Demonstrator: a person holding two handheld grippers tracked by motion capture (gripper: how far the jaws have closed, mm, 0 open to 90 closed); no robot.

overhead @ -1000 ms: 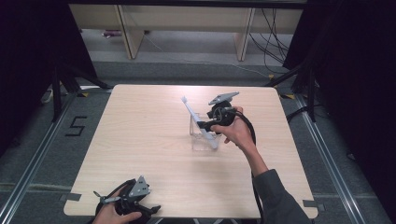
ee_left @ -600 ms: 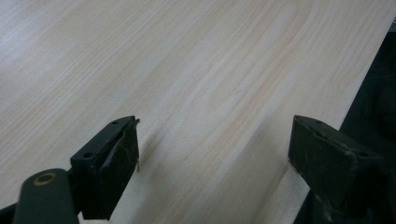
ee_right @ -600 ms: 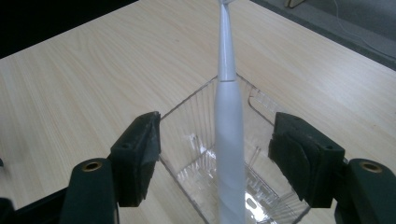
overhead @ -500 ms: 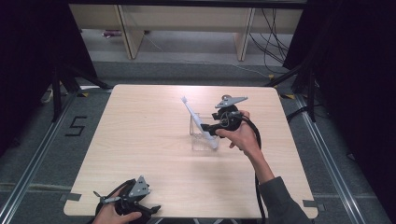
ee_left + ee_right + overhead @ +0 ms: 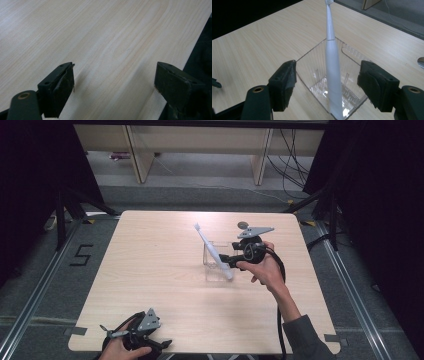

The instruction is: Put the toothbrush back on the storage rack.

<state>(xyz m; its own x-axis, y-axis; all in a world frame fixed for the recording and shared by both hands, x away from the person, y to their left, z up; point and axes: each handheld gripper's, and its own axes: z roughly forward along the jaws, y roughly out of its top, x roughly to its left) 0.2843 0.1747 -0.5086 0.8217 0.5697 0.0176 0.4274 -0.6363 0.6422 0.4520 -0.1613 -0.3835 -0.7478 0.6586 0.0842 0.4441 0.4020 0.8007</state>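
A white electric toothbrush (image 5: 212, 250) (image 5: 332, 62) stands tilted in a clear square container (image 5: 216, 274) (image 5: 310, 53) near the middle of the wooden table (image 5: 150, 270). Its brush head leans up and to the left. My right gripper (image 5: 224, 259) (image 5: 328, 70) is just right of the container and open. Its jaws have just been opening; they flank the container's near corner and the toothbrush handle without touching either. My left gripper (image 5: 161, 343) (image 5: 115, 75) rests at the table's front edge, open, with bare wood between its jaws.
The table's front edge (image 5: 192, 50) runs close beside the left gripper's jaw. A cable (image 5: 278, 320) trails from the right gripper along the forearm. Shelving (image 5: 200, 150) and floor rails (image 5: 40, 285) lie beyond the table.
The right gripper has drawn back to the right from the container, with the toothbrush left leaning inside. The left gripper has stayed put.
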